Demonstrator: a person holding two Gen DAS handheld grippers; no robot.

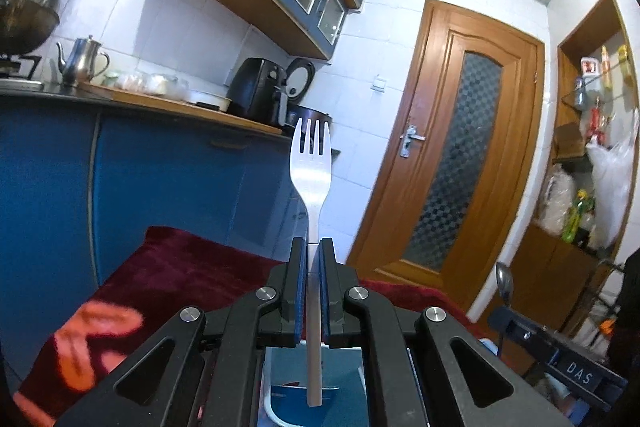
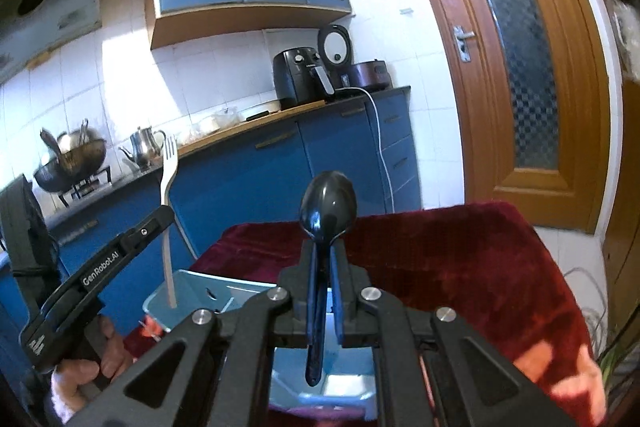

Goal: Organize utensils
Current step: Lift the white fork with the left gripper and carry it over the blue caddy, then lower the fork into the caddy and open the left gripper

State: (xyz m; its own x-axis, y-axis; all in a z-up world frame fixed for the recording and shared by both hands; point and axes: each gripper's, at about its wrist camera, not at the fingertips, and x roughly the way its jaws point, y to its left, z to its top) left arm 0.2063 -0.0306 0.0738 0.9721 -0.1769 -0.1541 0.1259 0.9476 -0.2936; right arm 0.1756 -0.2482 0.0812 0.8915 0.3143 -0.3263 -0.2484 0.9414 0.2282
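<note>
Above a light blue tray (image 2: 188,291) that sits on a dark red cloth (image 2: 460,259), both grippers hold cutlery upright; the left gripper (image 1: 314,247) has its fingers (image 1: 296,283) closed narrow on the handle of a silver fork (image 1: 311,163), tines up, the handle's lower end hanging over the tray's blue inside; seen from the right wrist, the same fork (image 2: 168,171) stands at the left, gripped partway down its handle by the left gripper (image 2: 162,217), with a hand (image 2: 92,359) wrapped round the grip below; the handle's tip hangs just over the tray's near left corner, and whether it touches the tray I cannot tell; the right gripper (image 2: 324,251) has its fingers (image 2: 312,287) pressed narrow on the handle of a black spoon (image 2: 328,203), bowl up and its back facing the camera, the handle end hanging over the tray's near part; beyond the cloth, a counter (image 2: 256,123) on blue cabinets carries a black air fryer (image 2: 298,77) and a metal teapot (image 2: 144,145), with a wok (image 2: 72,163) on the stove at far left; a wooden door (image 2: 516,47) with patterned glass stands at the right.
</note>
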